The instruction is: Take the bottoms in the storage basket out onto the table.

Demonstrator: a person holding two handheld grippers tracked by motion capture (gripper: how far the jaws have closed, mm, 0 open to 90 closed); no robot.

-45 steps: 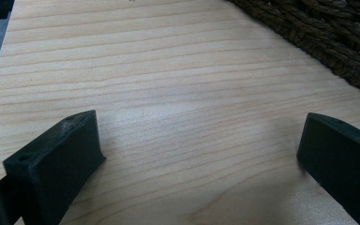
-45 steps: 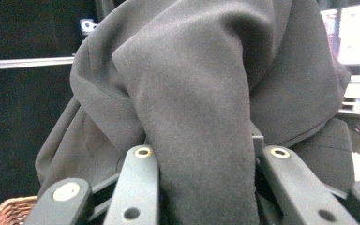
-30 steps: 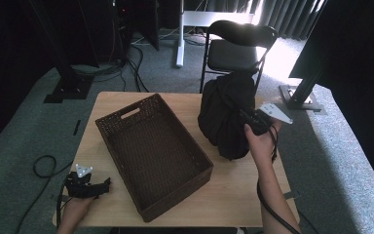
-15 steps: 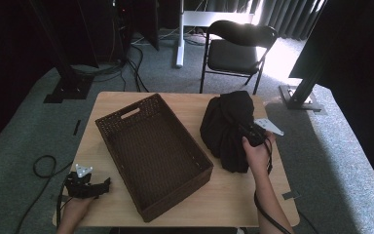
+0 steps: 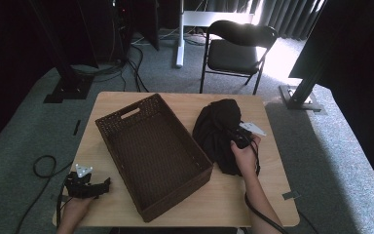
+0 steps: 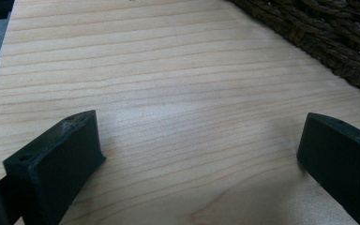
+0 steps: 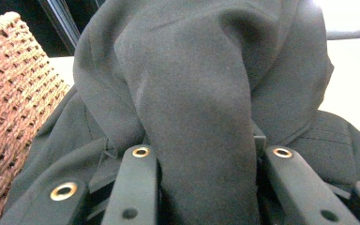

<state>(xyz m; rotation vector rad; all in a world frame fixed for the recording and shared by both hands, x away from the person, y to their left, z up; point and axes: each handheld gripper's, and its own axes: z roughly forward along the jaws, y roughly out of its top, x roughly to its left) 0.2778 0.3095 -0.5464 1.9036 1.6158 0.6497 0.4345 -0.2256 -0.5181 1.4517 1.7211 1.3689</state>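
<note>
A black garment (image 5: 216, 126) lies bunched on the right half of the wooden table (image 5: 272, 195), just right of a dark wicker basket (image 5: 126, 114). My right gripper (image 5: 237, 135) sits on the garment's right side and is shut on a thick fold of it. In the right gripper view that fold of the garment (image 7: 201, 93) fills the gap at the right gripper (image 7: 206, 159), with the basket (image 7: 14, 84) at the left. My left gripper (image 5: 106, 185) rests at the table's front left corner. In its own view the left gripper (image 6: 197, 140) is open over bare table (image 6: 145, 70), near the basket (image 6: 328, 37).
The basket holds nothing and takes up the middle of the table. A black folding chair (image 5: 236, 48) stands behind the table. Stand bases (image 5: 65, 90) and cables (image 5: 44, 165) lie on the grey carpet to the left.
The right gripper has come down and nearer with the garment, which now rests lower and flatter on the table. The left gripper has not moved.
</note>
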